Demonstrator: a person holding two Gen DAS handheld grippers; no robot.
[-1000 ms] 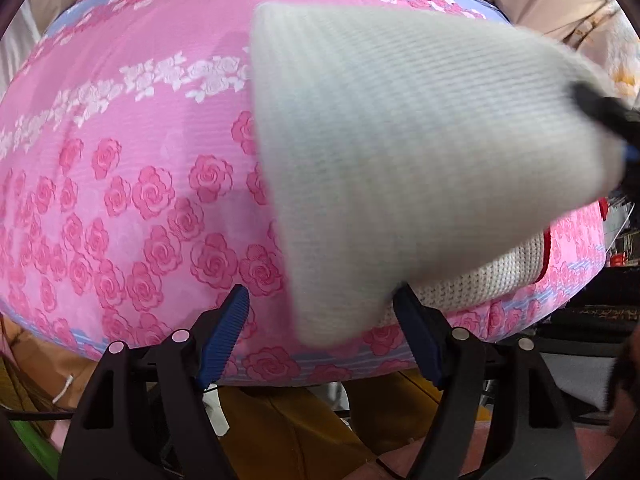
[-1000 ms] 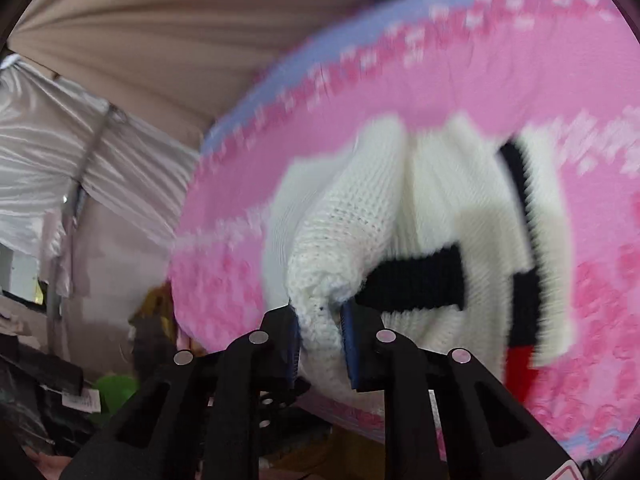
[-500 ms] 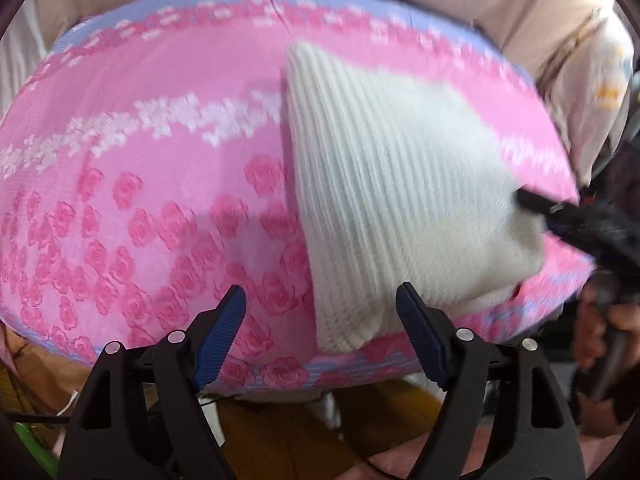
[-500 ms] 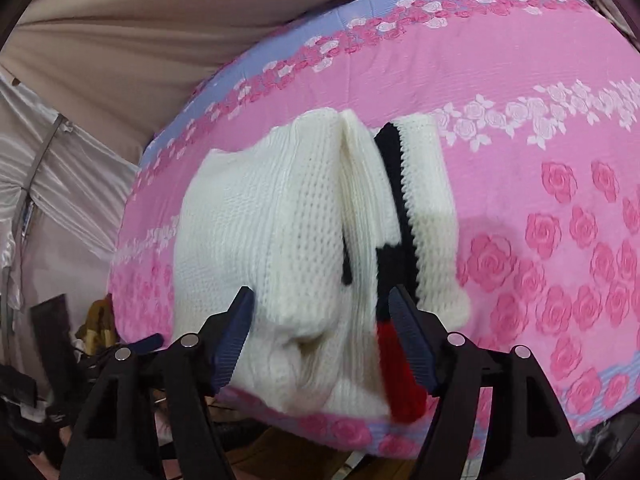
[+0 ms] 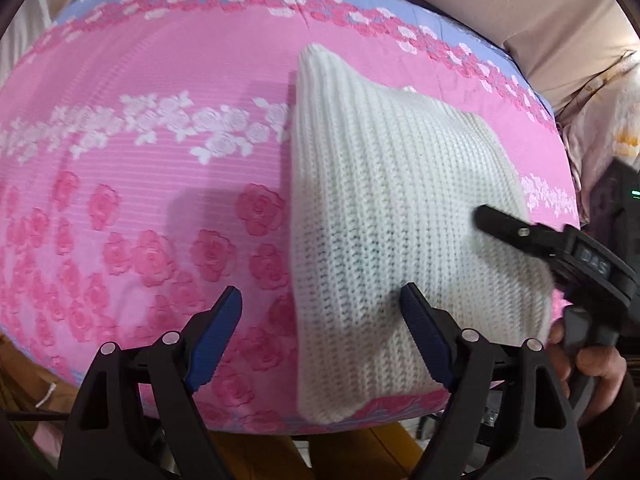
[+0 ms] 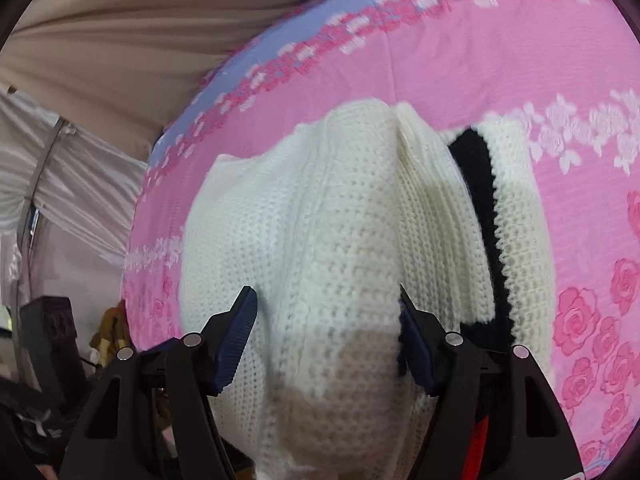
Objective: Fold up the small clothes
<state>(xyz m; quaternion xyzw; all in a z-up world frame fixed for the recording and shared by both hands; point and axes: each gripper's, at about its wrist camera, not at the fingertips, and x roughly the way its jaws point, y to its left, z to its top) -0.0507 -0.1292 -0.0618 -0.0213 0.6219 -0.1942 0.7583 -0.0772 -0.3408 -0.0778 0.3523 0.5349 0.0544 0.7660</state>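
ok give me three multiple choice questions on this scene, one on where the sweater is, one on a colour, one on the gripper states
1. Where does the sweater lie?
A. on the pink sheet, near its front edge
B. on the floor
C. hanging on a rack

2. What colour is the trim seen in the right wrist view?
A. green
B. black
C. yellow

3. How do the left gripper and right gripper stand?
A. both shut on the sweater
B. left shut, right open
C. both open, holding nothing

Answers:
1. A: the knit rests flat on the rose-print sheet, reaching its front edge.
2. B: a dark black band runs beside the white knit.
3. C: each pair of blue pads stands wide apart with no cloth pinched between them.
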